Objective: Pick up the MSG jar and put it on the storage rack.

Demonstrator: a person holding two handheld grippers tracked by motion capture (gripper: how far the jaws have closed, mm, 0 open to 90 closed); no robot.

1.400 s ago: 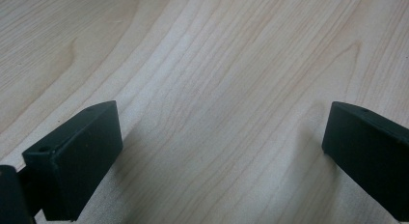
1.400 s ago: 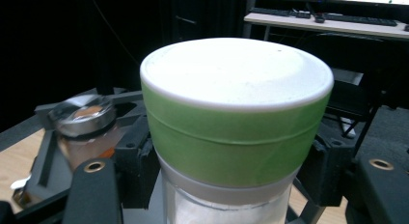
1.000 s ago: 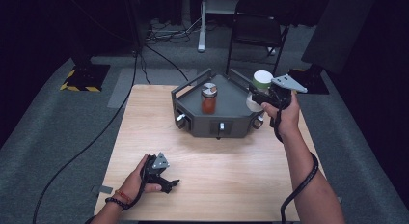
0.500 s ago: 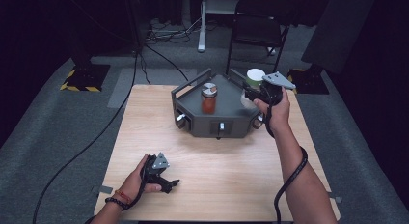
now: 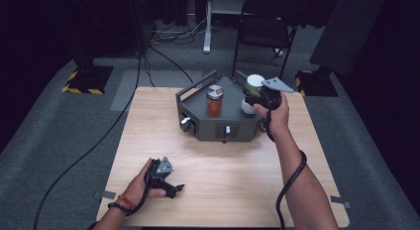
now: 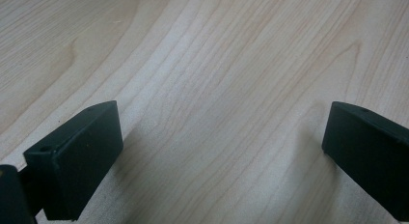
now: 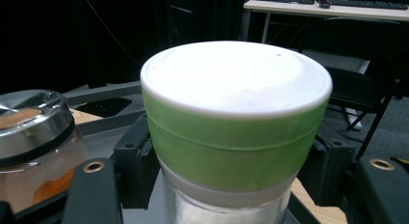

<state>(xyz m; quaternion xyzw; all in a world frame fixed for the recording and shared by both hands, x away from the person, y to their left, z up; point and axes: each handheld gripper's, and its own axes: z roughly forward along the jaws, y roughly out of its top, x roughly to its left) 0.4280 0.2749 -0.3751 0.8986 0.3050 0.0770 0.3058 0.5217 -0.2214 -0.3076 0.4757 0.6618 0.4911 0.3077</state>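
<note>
In the high view, the right gripper (image 5: pixel 253 97) held a green-lidded jar (image 5: pixel 254 86) at the right side of a dark tray (image 5: pixel 208 128) on the far part of the wooden table (image 5: pixel 237 190). An orange-filled jar (image 5: pixel 214 102) stood upright on the tray, near the held jar but apart from it. The left gripper (image 5: pixel 174 188) lay on the near left part of the table, well away from the tray.

In the left gripper view, the jaws stood wide over bare wood grain (image 6: pixel 217 89), with nothing between them.

In the right gripper view, the green-lidded jar (image 7: pixel 236 122) sat close between the jaws, clamped on its clear body below the lid, upright, with the orange-filled jar (image 7: pixel 34 142) off to one side.

The step in hand appeared to be setting the jar onto the tray beside the other. Whether its base already touched the tray could not be told. The next move likely called for lowering it level until seated, then easing the jaws apart without tipping it.
</note>
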